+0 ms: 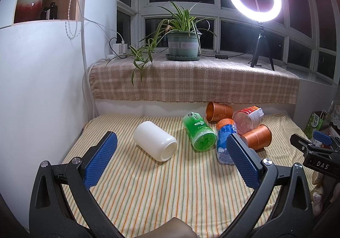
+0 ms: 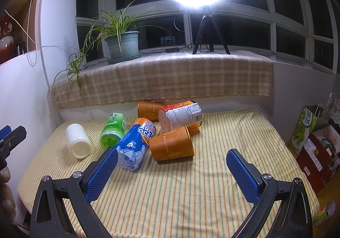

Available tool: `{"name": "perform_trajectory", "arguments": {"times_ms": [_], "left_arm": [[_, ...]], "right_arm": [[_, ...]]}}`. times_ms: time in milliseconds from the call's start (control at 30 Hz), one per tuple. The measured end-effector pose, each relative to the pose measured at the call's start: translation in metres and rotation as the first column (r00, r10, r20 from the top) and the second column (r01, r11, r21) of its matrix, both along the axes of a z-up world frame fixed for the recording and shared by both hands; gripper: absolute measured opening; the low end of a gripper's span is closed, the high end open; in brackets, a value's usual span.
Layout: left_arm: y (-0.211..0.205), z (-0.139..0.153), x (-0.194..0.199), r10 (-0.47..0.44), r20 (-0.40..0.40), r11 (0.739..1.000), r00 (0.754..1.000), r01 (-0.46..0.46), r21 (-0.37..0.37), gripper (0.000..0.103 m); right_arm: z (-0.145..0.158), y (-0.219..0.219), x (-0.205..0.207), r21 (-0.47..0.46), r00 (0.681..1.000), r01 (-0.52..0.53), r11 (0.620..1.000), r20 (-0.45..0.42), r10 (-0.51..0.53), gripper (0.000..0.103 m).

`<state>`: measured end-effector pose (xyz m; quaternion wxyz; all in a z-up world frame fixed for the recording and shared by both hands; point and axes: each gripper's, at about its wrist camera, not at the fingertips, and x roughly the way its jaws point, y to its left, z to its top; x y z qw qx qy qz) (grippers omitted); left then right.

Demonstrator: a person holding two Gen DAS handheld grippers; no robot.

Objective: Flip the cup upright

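- Jaws: left gripper spread wide, empty; right gripper likewise wide apart, empty.
- Both hover above the yellow striped cloth surface.
- White plastic cup lies on its side, left of the group, between the left blue pads in view.
- Beside it: green tea bottle, blue-orange bottle, orange paper cup, all lying down.

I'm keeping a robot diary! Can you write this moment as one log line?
left gripper: open, holding nothing | right gripper: open, holding nothing | white cup: on its side | orange cup: on its side | upright: none yet
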<state>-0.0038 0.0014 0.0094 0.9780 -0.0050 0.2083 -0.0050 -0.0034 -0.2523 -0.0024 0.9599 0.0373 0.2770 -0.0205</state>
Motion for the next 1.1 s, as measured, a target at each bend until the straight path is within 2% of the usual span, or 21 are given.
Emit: {"name": "perform_trajectory", "arguments": {"times_ms": [333,633,767,967,1100], "left_arm": [[0.005,-0.005,0.002,0.015,-0.016,1.000,1.000,-0.015,-0.007,0.103],[0.020,-0.013,0.002,0.050,-0.039,0.999,0.998,-0.050,-0.006,0.103],[0.031,-0.018,0.001,0.076,-0.055,0.997,0.996,-0.076,-0.006,0.103],[0.050,-0.026,-0.003,0.119,-0.073,0.993,0.990,-0.120,-0.006,0.103],[0.060,-0.030,-0.006,0.137,-0.084,0.990,0.987,-0.138,-0.008,0.103]], "right_arm": [[-0.003,0.009,0.014,0.003,0.999,-0.042,0.999,-0.026,0.042,0.103],[-0.007,0.023,0.054,0.022,0.986,-0.143,0.990,-0.085,0.144,0.103],[-0.009,0.036,0.080,0.037,0.967,-0.215,0.976,-0.131,0.219,0.103],[-0.014,0.055,0.123,0.116,0.929,-0.293,0.949,-0.198,0.311,0.102],[-0.012,0.071,0.150,0.114,0.907,-0.332,0.936,-0.234,0.350,0.099]]}}
